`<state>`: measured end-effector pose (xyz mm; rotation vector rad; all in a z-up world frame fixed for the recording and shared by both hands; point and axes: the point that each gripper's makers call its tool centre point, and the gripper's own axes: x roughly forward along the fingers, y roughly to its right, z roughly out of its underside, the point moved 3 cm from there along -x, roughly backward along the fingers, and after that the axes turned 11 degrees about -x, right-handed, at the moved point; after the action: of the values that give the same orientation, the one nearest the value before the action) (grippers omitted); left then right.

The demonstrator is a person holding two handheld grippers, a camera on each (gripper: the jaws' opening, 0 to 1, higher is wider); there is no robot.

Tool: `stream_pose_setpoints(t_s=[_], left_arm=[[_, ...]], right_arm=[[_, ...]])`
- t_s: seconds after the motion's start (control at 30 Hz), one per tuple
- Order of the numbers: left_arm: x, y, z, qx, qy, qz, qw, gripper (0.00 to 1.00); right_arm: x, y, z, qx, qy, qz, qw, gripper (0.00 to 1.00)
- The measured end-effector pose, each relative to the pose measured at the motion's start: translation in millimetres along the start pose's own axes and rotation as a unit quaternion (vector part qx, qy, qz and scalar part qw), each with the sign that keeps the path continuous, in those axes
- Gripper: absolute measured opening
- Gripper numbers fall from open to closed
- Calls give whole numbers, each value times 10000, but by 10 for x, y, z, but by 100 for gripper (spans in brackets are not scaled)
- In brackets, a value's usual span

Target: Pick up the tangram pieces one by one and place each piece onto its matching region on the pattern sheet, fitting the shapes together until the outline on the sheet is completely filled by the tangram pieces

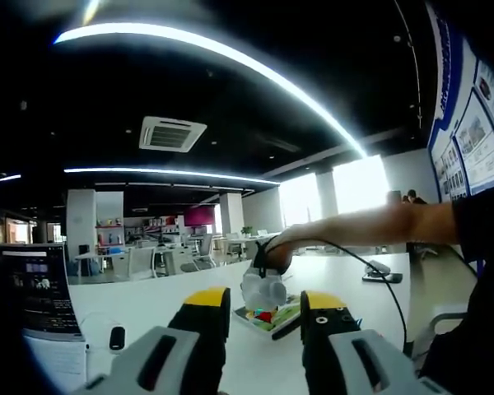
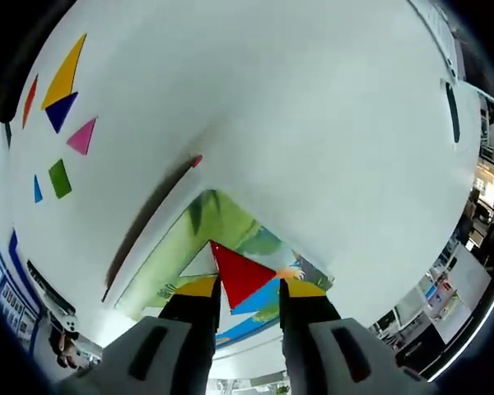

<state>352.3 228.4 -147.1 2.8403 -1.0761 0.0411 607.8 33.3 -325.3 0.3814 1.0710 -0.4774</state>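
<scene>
Both grippers differ: the right gripper [image 2: 247, 288] clamps a red triangle [image 2: 240, 273] over the pattern sheet [image 2: 199, 226]; the left gripper [image 1: 265, 306] hangs parted.

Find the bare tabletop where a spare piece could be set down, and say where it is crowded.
Bare: the white table between the loose pieces and the pattern sheet. Crowded: the sheet's near end, where the right gripper holds a red triangle, and the loose-piece cluster.

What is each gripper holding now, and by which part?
The right gripper holds the red triangle by its two side edges, above the pattern sheet. The left gripper is open and holds nothing.
</scene>
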Motion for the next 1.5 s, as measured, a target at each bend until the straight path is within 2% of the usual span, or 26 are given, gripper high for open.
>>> stream_pose_setpoints(t_s=[0.3,0.37,0.43,0.53,0.67,0.77,0.87,0.97,1.0,1.03,1.13,1.17,1.2,1.27,1.37,1.43,1.5], left_arm=[[1,-8,-2,1,0,-2,10000,36],[-2,-5,-1,8,1,3,10000,36],[-9,-10,-2,0,16,-7,10000,36],[-9,-28,3,-10,9,-28,10000,36],[-3,-21,15,-13,-7,-28,10000,36],[4,0,11,-6,-7,-5,10000,36],[18,5,18,2,-26,-11,10000,36],[34,18,29,23,-57,-7,10000,36],[37,25,28,24,-59,6,10000,36],[40,29,26,27,-58,15,10000,36],[48,51,28,47,-74,29,10000,36],[48,54,29,47,-76,33,10000,36],[50,59,31,54,-83,34,9999,36],[54,63,41,59,-107,35,9999,36],[78,71,66,41,-146,30,9999,36],[96,84,75,42,-170,35,9998,36],[114,118,83,63,-198,63,9998,36]], right_arm=[[-5,10,6,101,-19,16,9999,31],[-13,9,18,218,-12,59,9997,34],[-59,-28,31,512,85,70,9986,41],[-150,-24,85,898,169,245,9955,42],[-250,-59,154,1066,182,315,9936,42],[-315,-116,189,1358,266,363,9897,42],[-371,-141,276,1911,335,586,9793,42],[-407,-193,321,2119,439,677,9740,42],[-421,-232,337,2330,543,720,9683,42],[-424,-241,343,2378,566,732,9669,42],[-486,-324,398,2997,874,1040,9443,43],[-494,-332,405,3050,883,1073,9422,42],[-516,-387,414,3305,919,1142,9324,40],[-565,-471,379,3501,1256,1332,9187,39],[-632,-621,443,3698,1272,1532,9075,39],[-688,-720,440,3891,1531,1678,8927,40],[-737,-839,491,4054,1553,1761,8835,39]])
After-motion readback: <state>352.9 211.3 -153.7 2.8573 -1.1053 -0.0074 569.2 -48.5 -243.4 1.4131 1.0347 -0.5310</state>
